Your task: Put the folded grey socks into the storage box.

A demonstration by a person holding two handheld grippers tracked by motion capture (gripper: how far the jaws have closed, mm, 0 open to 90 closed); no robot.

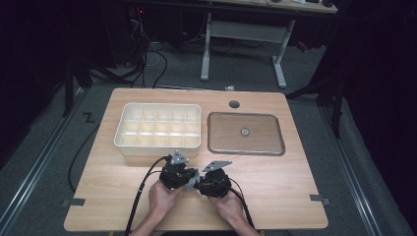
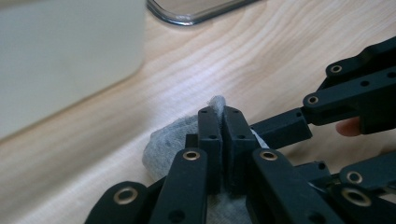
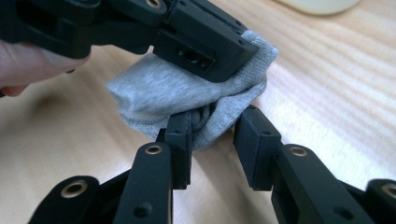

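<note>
At the near edge of the table (image 1: 275, 196), close to its middle, the two hands bring their tools together over a small grey sock (image 3: 187, 93), and the step in hand looks like folding or rolling it into a bundle. The left gripper (image 2: 223, 140) has its jaws pressed together on a pinch of the grey knit, a tuft poking out above the tips. The right gripper (image 3: 212, 144) stands with its jaws apart, one jaw against a gathered fold at the sock's near side and the other clear of the cloth. The next move probably calls for that gripper to close on the fold, so the bundle can be lifted without unrolling. The sock is soft, bunched and creased, lying on the wood between the two tools. Farther off on the left sits a cream divided box (image 1: 158, 129), empty as far as can be seen, and to its right a clear lid (image 1: 246, 133) lies flat
</note>
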